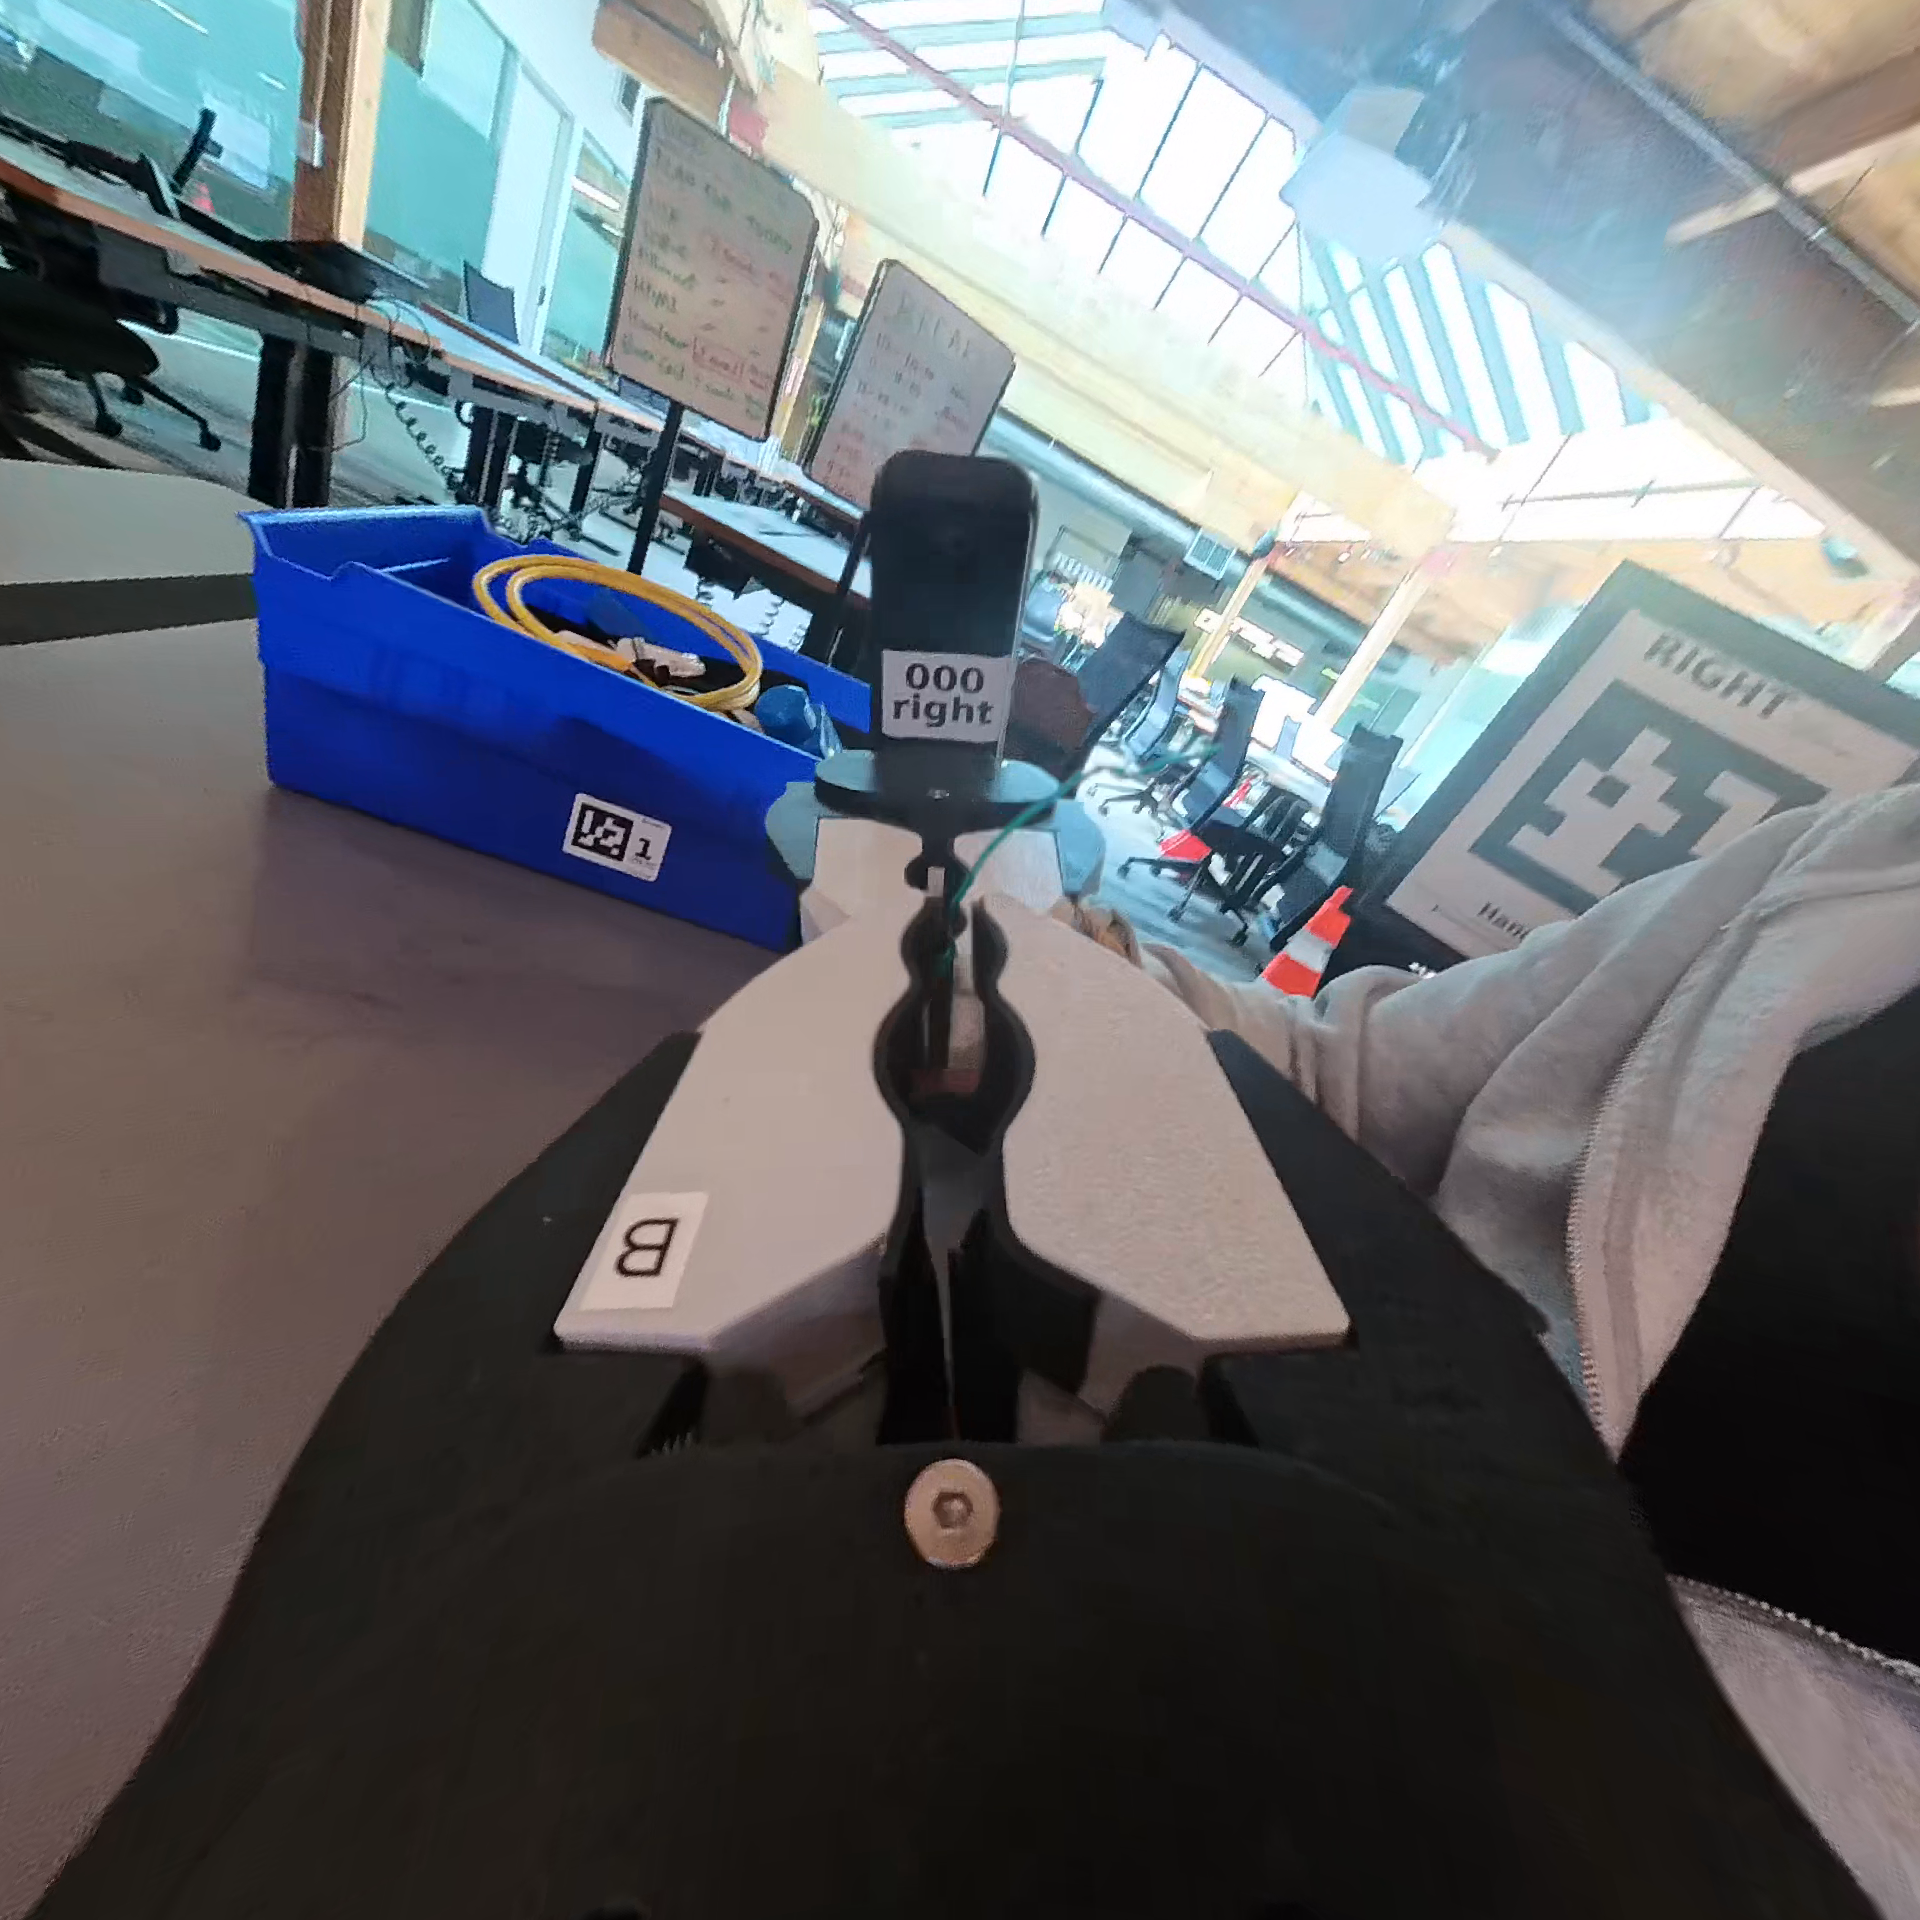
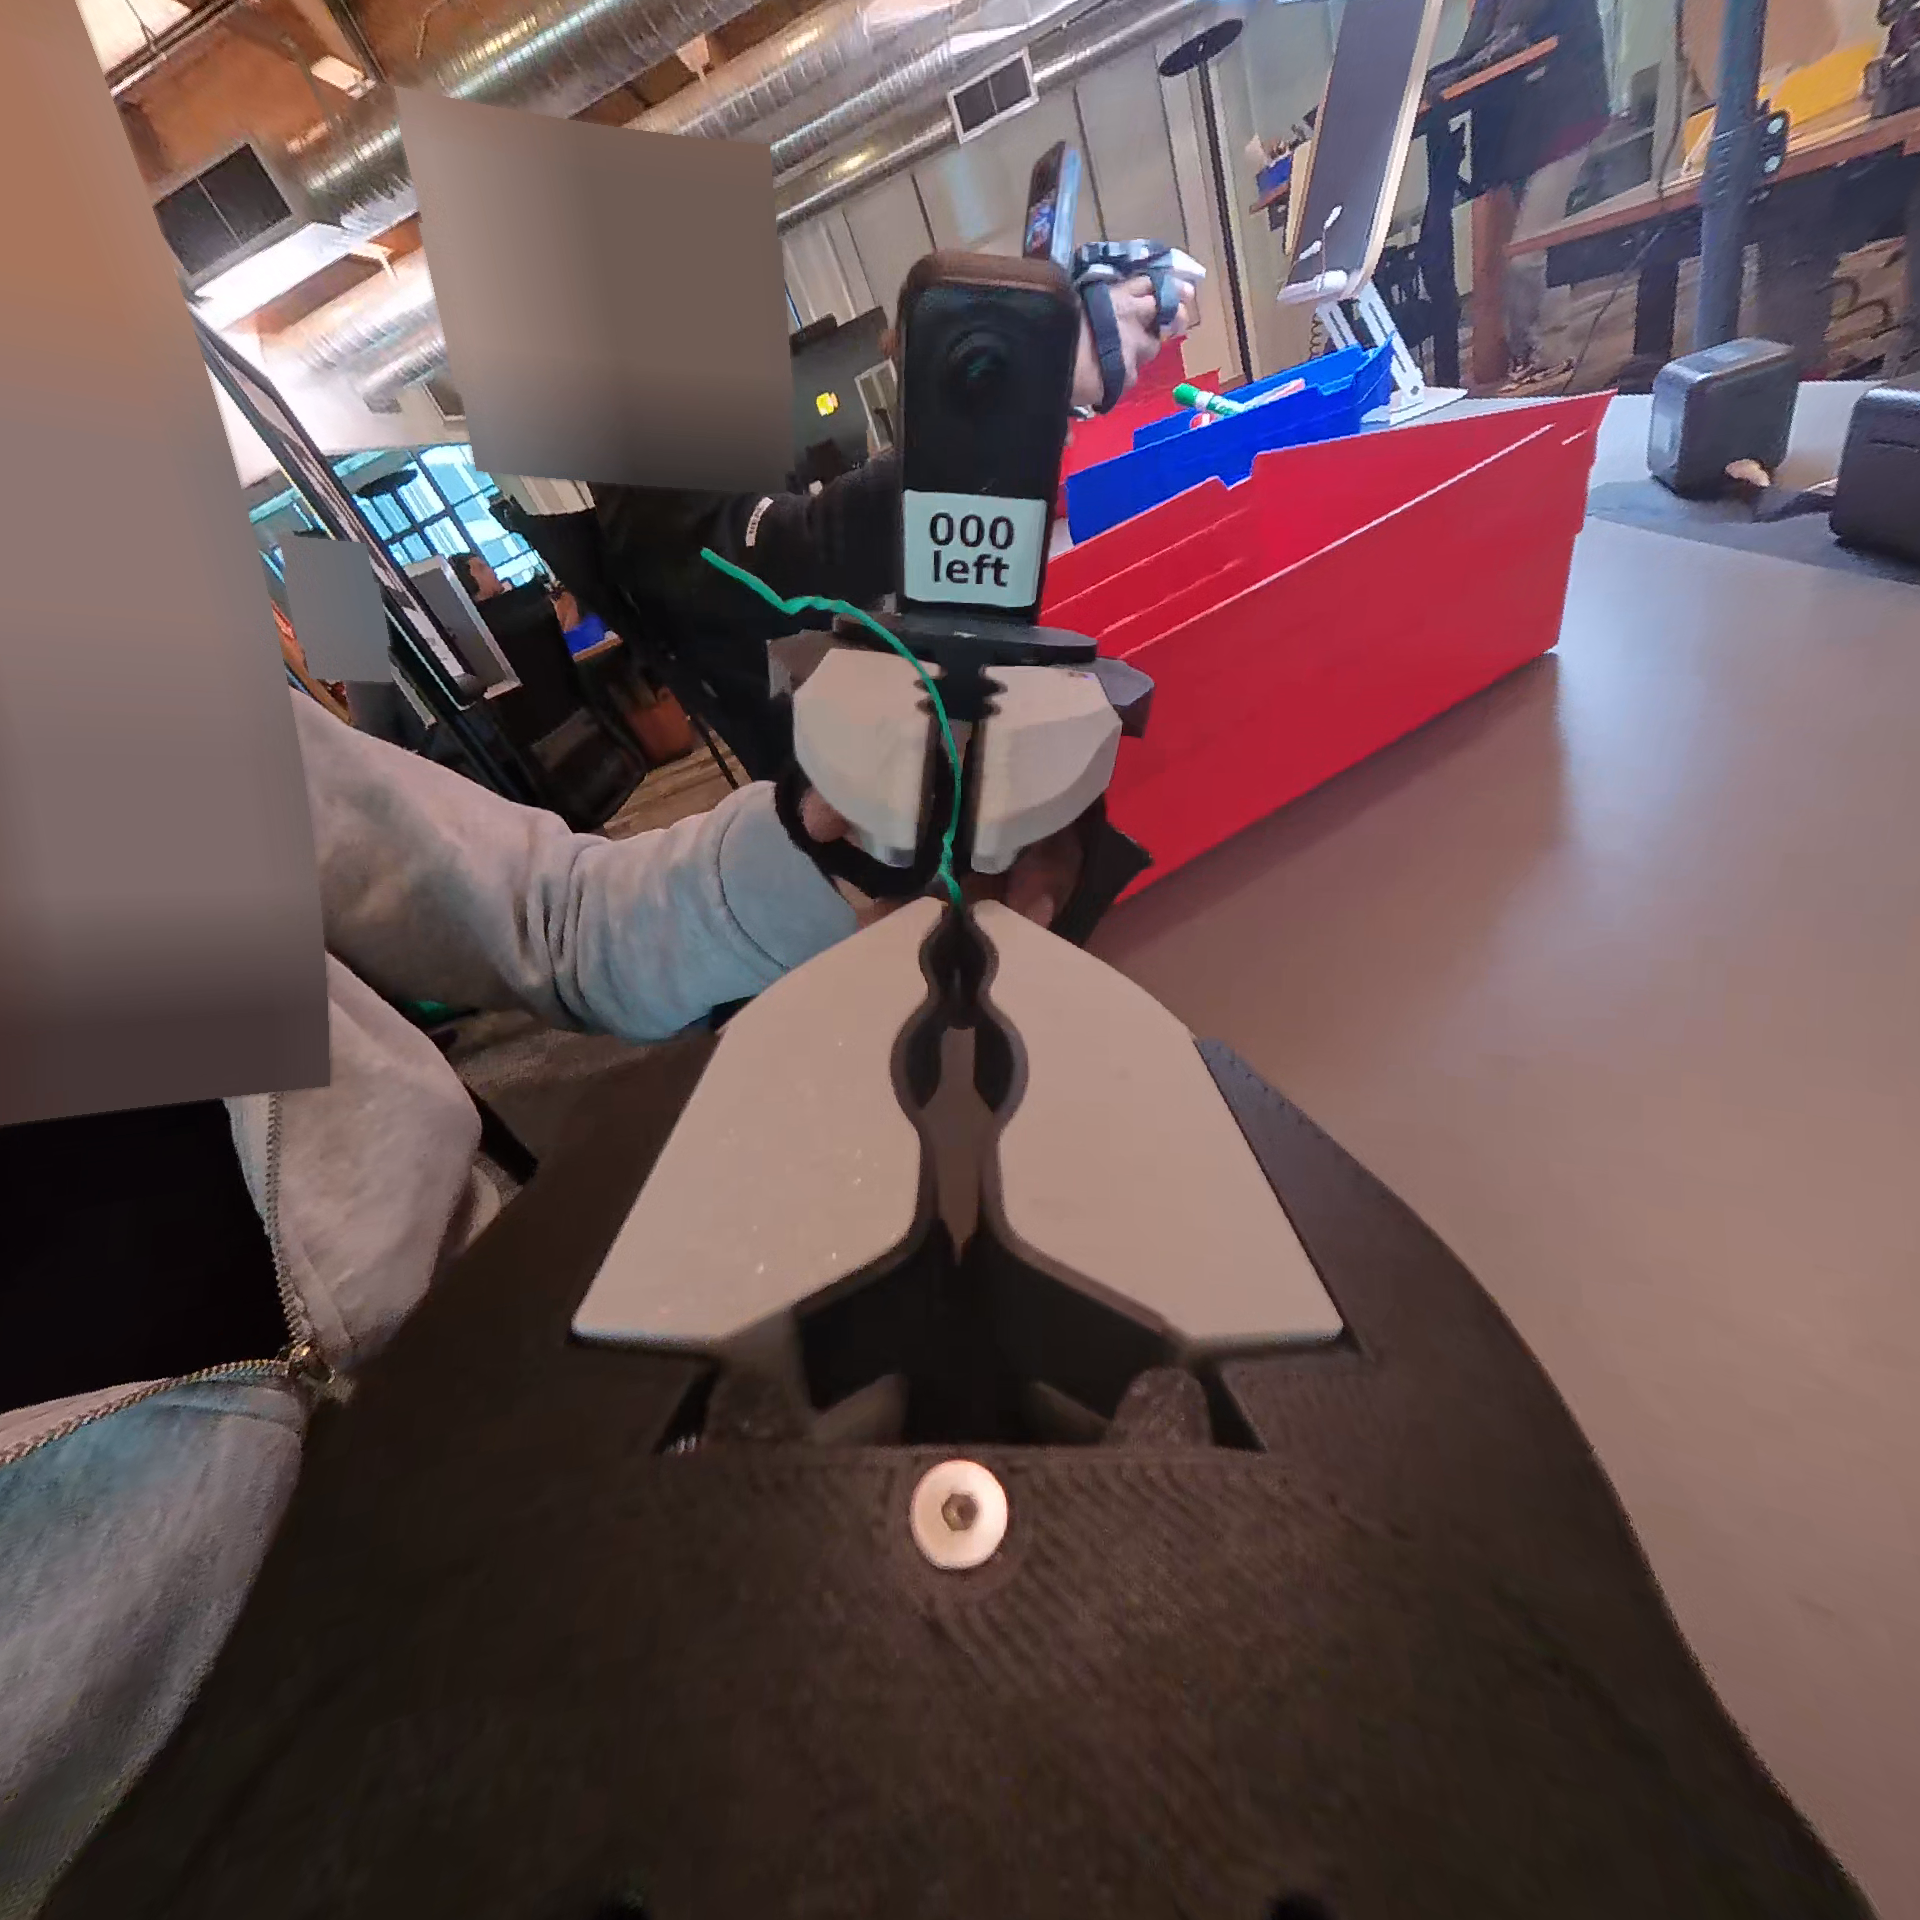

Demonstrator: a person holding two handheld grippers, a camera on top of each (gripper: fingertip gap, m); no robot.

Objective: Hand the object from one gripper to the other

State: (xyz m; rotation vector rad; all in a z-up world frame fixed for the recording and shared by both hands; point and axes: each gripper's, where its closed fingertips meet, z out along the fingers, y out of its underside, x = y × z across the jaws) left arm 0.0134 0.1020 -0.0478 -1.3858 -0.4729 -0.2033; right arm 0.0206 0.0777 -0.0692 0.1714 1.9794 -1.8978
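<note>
Facing each other nose to nose above the grey worktop (image 1: 312,1039), the two tools meet around a thin green wire (image 2: 940,769). The left hand-held gripper (image 1: 951,935) has its grey fingers drawn together, and the wire runs out from between its tips. The right hand-held gripper (image 2: 966,912) is likewise closed, its tips pinching the lower end of the same wire, so both hold the strand at once. From there the wire rises in a loose curve across the other tool's fingers, and its free end points up to the left.

A blue bin (image 1: 499,717) sits on the worktop beyond the left tool; it holds a coiled yellow cable (image 1: 623,623) with pale connectors, some dark items and a blue piece at its near corner. Seen from the right wrist, a red bin (image 2: 1351,603) stands on the worktop just behind the left tool; its inside is hidden. Farther blue bins (image 2: 1247,436) behind it carry a green marker (image 2: 1210,400). A grey sleeve (image 2: 540,904) reaches to the left tool.
</note>
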